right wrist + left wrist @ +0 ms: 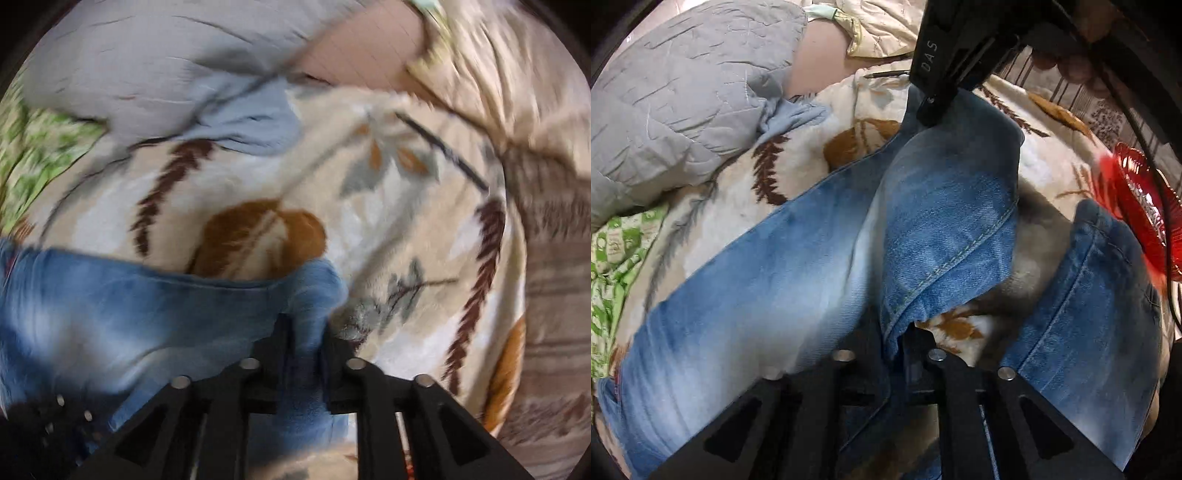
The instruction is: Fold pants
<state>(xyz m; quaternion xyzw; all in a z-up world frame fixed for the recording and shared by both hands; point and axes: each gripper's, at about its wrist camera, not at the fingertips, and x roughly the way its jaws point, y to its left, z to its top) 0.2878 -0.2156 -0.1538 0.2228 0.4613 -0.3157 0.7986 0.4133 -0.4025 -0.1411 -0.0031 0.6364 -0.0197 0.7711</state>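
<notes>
Blue denim pants (783, 258) lie on a cream blanket with brown leaf print (798, 155). My left gripper (897, 343) is shut on a fold of the pants near the seam at the bottom centre of the left wrist view. My right gripper (932, 107) shows at the top of that view, shut on the far end of a lifted pant leg (953, 206). In the blurred right wrist view my right gripper (306, 332) pinches denim (147, 310) between its fingers, with the pants stretching left.
A grey quilted pillow (683, 92) lies at the upper left, a green printed cloth (617, 258) at the left edge. A red glass dish (1145, 206) sits at the right. A beige quilt (498, 74) lies at the back right, with a dark pen (443, 147) on the blanket.
</notes>
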